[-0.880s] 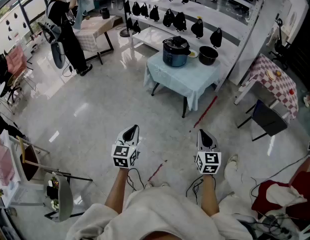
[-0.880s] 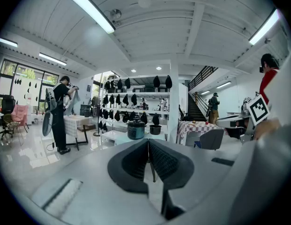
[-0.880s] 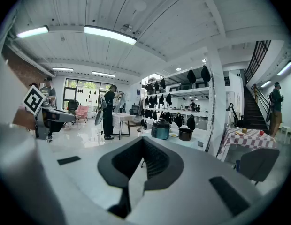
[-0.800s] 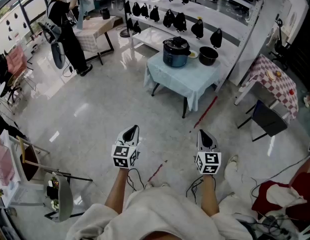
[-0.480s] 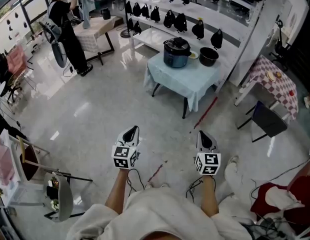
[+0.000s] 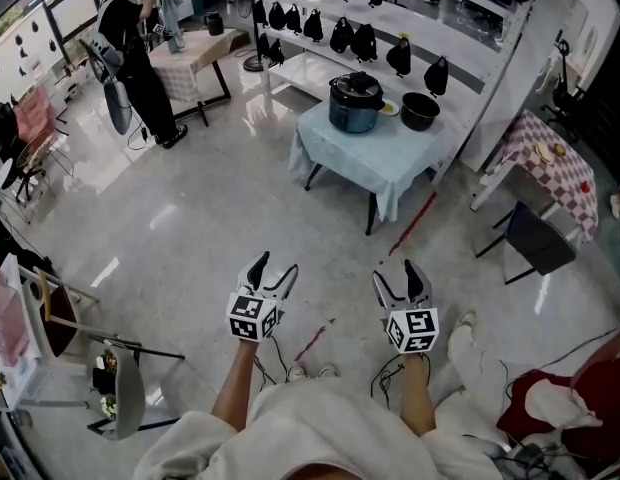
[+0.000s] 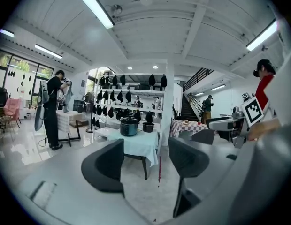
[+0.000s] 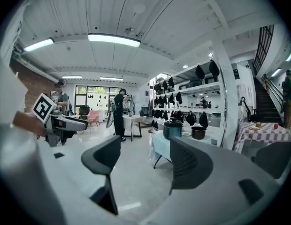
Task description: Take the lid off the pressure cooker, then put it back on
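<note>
Head view looks steeply down on two bare forearms that hold the left hand-held gripper (image 6: 273,268) and the right hand-held gripper (image 6: 396,277) side by side above the pale, glossy floor (image 6: 190,218), both pointing ahead into the room. Each has its jaws spread wide apart. The left gripper view and the right gripper view show only floor and the distant room in the gap, so neither grips anything.

The pressure cooker (image 6: 352,106), with a dark blue-grey body, stands on a surface (image 6: 385,168) draped in light blue cloth. It is well apart from both grippers, ahead of them across the open floor. Its lid (image 6: 354,84) sits on top of it, black knob upward. Just beside the cooker, to its right in the head view, stands a black pot (image 6: 420,111), with a small plate (image 6: 388,108) between the two.

Behind the surface runs white shelving (image 6: 430,28) carrying rows of black items too small to identify. At the upper left a person in dark clothes (image 6: 130,58) stands at another table (image 6: 185,53) with a checked cloth. To the right is a table with a red-and-white checked cloth (image 6: 550,158), and a dark chair (image 6: 535,240) stands near it.
</note>
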Available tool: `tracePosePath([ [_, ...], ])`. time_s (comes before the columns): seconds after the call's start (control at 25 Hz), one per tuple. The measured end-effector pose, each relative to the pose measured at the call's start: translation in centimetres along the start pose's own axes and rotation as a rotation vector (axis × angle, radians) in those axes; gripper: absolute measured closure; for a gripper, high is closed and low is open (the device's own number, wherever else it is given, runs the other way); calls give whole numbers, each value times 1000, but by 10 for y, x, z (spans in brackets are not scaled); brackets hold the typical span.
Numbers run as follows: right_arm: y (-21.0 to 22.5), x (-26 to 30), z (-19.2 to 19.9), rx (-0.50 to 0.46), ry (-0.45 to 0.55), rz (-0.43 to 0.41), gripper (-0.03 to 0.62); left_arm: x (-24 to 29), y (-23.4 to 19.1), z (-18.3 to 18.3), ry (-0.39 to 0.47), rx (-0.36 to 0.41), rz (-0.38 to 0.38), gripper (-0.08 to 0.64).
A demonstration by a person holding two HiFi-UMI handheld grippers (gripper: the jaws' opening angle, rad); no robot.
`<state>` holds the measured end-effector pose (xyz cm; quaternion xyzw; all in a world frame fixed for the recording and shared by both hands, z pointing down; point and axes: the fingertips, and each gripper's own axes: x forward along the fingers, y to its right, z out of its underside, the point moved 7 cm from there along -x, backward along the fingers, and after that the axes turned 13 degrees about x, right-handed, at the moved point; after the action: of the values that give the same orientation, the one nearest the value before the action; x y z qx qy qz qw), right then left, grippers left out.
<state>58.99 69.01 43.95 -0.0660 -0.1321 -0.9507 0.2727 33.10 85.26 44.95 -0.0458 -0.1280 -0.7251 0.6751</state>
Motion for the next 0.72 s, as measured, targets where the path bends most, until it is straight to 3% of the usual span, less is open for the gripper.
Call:
tracePosePath([
  [0.72,57,8,5,10,-34,-23,287,42,39,3,-21,-18,-14,275],
])
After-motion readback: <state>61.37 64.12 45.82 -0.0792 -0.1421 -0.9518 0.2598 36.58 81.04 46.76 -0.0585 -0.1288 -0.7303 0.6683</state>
